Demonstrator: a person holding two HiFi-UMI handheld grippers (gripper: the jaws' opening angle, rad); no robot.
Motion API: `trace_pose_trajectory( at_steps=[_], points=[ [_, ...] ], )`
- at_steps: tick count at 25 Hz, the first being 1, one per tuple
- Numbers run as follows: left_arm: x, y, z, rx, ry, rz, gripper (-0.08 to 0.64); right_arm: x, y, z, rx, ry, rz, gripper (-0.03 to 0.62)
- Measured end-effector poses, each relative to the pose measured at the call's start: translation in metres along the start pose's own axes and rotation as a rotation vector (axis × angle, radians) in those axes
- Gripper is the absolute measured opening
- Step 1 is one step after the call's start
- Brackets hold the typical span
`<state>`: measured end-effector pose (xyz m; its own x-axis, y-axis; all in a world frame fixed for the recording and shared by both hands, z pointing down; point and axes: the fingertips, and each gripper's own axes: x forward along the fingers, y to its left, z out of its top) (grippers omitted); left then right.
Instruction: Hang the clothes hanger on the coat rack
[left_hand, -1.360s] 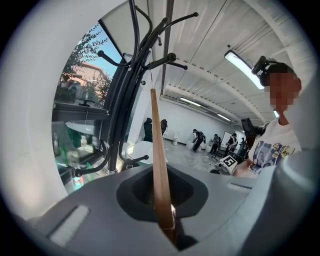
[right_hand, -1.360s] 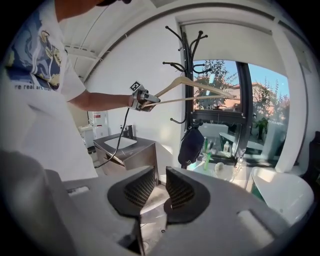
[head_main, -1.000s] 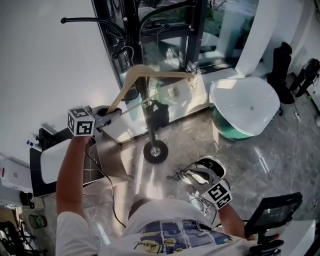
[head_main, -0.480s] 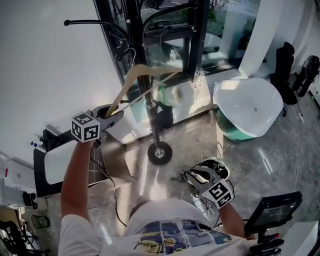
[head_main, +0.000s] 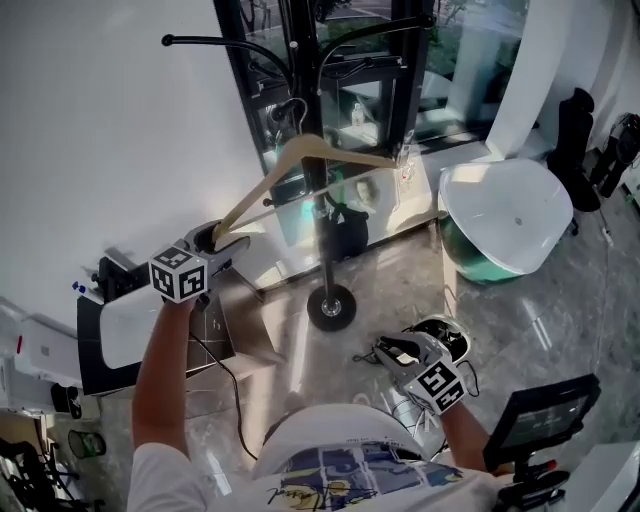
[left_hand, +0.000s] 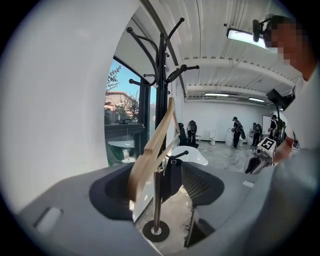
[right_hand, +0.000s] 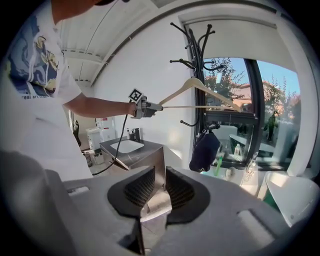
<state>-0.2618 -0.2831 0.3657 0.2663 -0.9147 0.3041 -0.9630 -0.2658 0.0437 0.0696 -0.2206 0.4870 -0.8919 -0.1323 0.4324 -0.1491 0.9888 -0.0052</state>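
At far left, opening the left claw (head_main: 222, 238), with the low wooden end of the hanger (head_main: 260, 185) loose between the jaws, close by the left pad. Appears hung by its wire hook high on the coat rack (head_main: 324, 260); cannot confirm how well seated. Risks swinging the hanger by dragging a jaw along the wood on pulling away, and so tipping a shallow hook off its arm. Risks brushing the dark bag (head_main: 345, 225) lower on the pole too. Further right, holds the right claw (head_main: 385, 350) low, jaws nearly together with nothing between. Shows the whole hanger side-on against the rack only from the right claw's camera; from the left claw's, just the wood end-on between the pads.
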Motion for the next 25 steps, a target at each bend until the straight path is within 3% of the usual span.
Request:
trace_pose_trajectory(
  at_steps=[9, 14, 19, 25],
  points=[
    [-0.083, 0.028, -0.049, -0.047, 0.015, 0.104, 0.298, 0.024, 0.031, 0.021, -0.027, 0.003, -0.001, 0.069],
    [-0.13, 0.012, -0.076, -0.007, 0.004, 0.133, 0.257, 0.04, 0.06, 0.034, -0.035, -0.018, 0.0, 0.067],
    [-0.164, -0.042, -0.106, -0.056, -0.021, 0.039, 0.217, 0.058, 0.096, 0.05, -0.063, -0.053, -0.003, 0.04],
    [-0.19, -0.119, -0.104, -0.072, -0.067, -0.111, 0.119, 0.07, 0.14, 0.07, -0.066, -0.087, -0.017, 0.015]
  ],
)
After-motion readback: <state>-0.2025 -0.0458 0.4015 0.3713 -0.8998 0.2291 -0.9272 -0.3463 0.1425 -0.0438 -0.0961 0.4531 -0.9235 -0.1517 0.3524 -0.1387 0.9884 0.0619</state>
